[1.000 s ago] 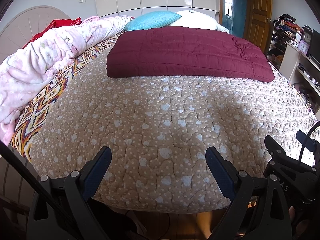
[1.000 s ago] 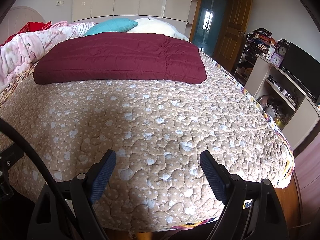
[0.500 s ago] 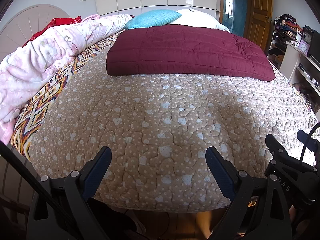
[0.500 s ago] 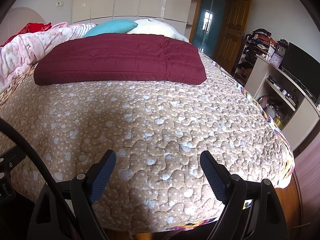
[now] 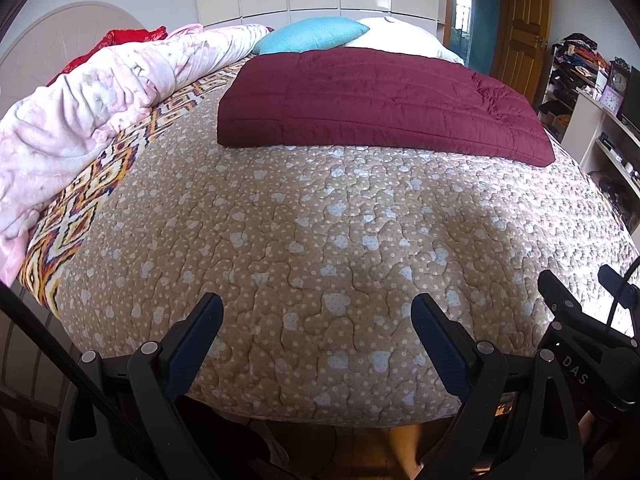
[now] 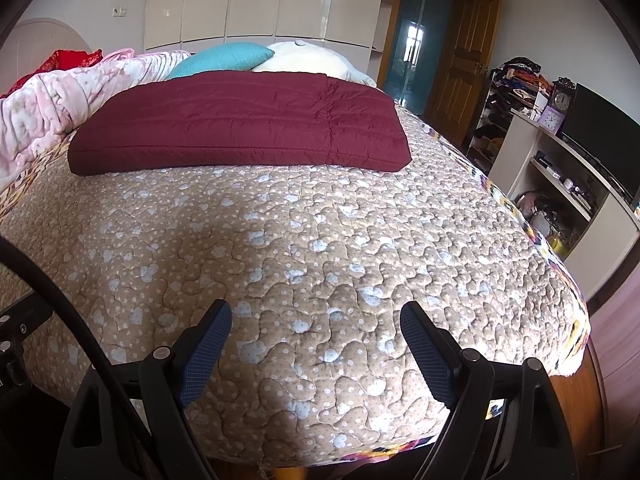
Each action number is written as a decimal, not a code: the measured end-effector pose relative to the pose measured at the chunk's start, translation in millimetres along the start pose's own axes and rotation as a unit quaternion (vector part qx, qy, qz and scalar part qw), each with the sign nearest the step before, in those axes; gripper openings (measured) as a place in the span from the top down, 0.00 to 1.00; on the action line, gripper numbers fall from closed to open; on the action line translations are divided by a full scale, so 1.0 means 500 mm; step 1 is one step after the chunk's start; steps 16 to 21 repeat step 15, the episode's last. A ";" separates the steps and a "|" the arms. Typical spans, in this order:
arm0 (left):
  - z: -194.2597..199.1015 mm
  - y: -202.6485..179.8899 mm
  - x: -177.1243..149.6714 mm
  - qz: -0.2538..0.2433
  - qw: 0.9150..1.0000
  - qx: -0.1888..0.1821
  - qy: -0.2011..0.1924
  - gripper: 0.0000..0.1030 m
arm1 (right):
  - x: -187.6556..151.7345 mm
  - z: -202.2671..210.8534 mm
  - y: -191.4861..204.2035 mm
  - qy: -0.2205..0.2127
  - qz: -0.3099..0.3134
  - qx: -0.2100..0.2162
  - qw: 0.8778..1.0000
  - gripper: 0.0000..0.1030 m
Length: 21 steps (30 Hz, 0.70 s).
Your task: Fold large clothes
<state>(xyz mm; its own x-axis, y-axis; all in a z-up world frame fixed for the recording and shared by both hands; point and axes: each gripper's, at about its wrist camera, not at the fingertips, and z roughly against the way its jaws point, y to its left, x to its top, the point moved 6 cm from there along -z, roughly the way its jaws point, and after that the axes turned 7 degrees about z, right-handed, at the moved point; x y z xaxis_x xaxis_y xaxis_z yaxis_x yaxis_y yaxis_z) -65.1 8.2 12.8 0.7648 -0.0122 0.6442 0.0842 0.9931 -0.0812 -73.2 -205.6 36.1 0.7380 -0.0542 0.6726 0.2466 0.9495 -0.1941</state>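
quilted beige bedspread (image 5: 320, 240) under folded maroon garment (image 5: 380, 100), perhaps a coat; both tools (image 5: 316, 344) (image 6: 316, 348) apart, wardrobe (image 6: 260, 0) behind

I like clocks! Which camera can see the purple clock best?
The right wrist view. There the purple clock stands on the white shelf unit away from the picture's edge, with its face showing. In the left wrist view, the same clock is squeezed against the right edge and looks more warped.
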 end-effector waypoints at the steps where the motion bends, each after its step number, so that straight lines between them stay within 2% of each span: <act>1: -0.001 0.002 0.000 0.002 1.000 0.001 0.001 0.09 | 0.000 -0.001 0.000 0.001 0.000 0.000 1.000 0.13; 15: 0.038 -0.012 0.012 -0.015 0.999 0.004 -0.030 0.09 | 0.005 0.013 -0.013 -0.007 -0.009 0.001 1.000 0.13; 21: 0.038 -0.012 0.012 -0.015 0.999 0.004 -0.030 0.09 | 0.005 0.013 -0.013 -0.007 -0.009 0.001 1.000 0.13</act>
